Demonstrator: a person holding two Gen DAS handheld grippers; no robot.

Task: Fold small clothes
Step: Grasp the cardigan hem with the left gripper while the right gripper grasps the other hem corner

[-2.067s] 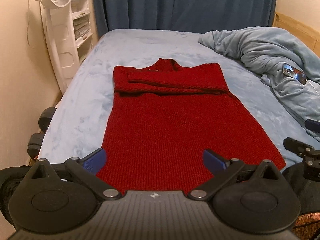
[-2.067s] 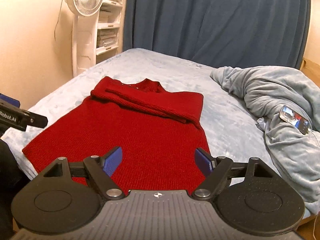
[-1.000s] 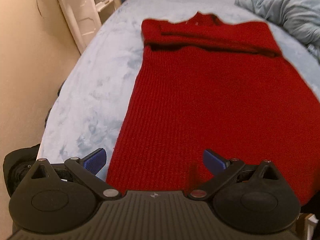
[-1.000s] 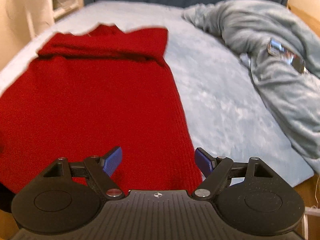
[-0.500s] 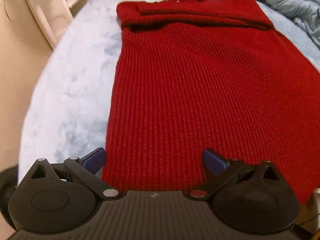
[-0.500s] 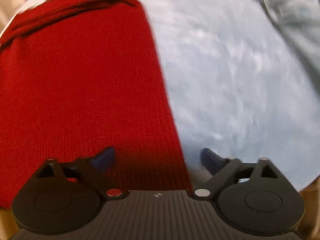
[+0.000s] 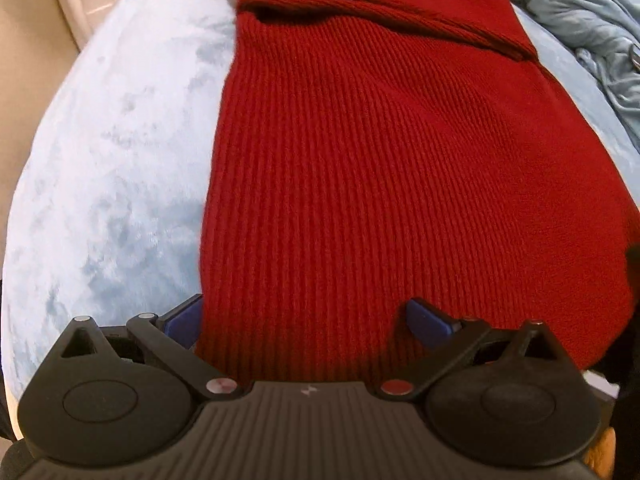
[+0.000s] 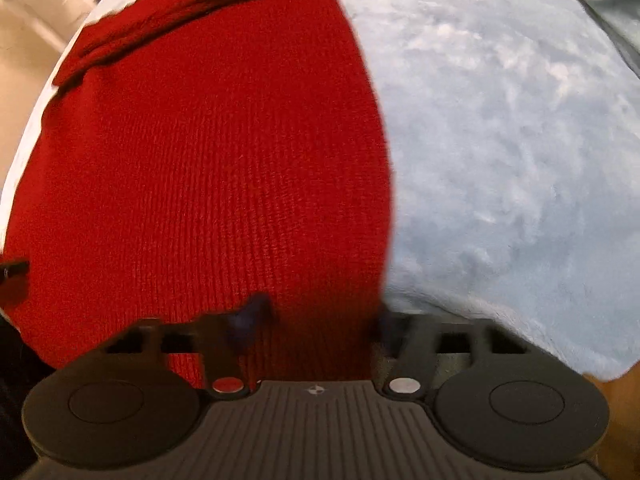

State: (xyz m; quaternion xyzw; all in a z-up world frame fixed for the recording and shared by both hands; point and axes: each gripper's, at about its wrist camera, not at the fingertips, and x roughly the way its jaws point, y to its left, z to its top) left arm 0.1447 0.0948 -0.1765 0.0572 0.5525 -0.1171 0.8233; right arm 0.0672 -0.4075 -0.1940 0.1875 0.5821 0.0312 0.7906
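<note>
Closing on red sweater (image 8: 208,168) hem: right tool (image 8: 316,320) narrowed since earlier; left tool (image 7: 308,320) open, straddling hem corner; bottom fold imminent.

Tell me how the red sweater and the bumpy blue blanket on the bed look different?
The red sweater lies spread flat on the bed with its sleeves folded across the top; the blue blanket is crumpled in a heap. The sweater is ribbed knit; the blanket looks smooth. Both are soft cloth resting on the bed.
</note>
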